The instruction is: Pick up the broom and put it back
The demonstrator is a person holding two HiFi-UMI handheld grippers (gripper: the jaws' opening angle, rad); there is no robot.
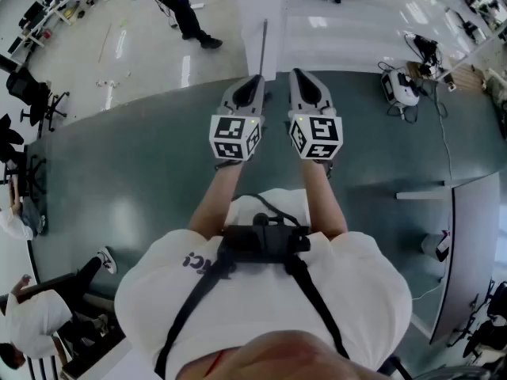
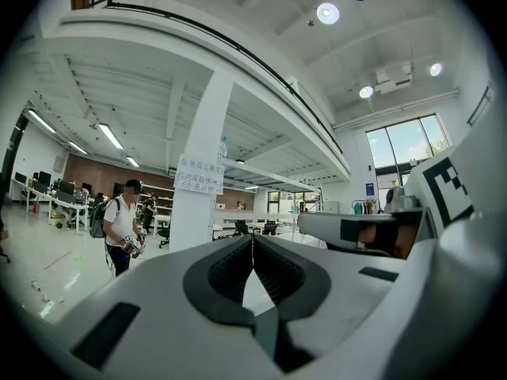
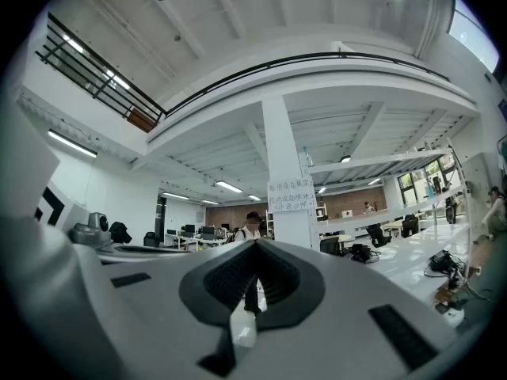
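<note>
closest in, the person's white shirt (image 1: 261,291) carries a black chest harness (image 1: 265,242), and both forearms reach straight out ahead. the left gripper (image 1: 256,80) and the right gripper (image 1: 298,74) are held level and side by side, close but not touching, each with its marker cube nearest the wrist. in the left gripper view the left gripper's (image 2: 253,242) dark pads meet along a thin seam with nothing between them. the right gripper view shows the same for the right gripper (image 3: 253,248): jaws pressed together, empty. below them lies a dark green floor area (image 1: 142,165), ending in a curved edge against pale shiny flooring. just past the jaw tips a white pillar (image 1: 261,6) rises, with a paper notice (image 2: 198,174) taped to it. a thin grey rod (image 1: 264,47) stands at the pillar's left edge, probably the broom's handle; its head cannot be made out. farther off, a person with a backpack (image 2: 119,224) stands on the pale floor, near desks and office chairs.
</note>
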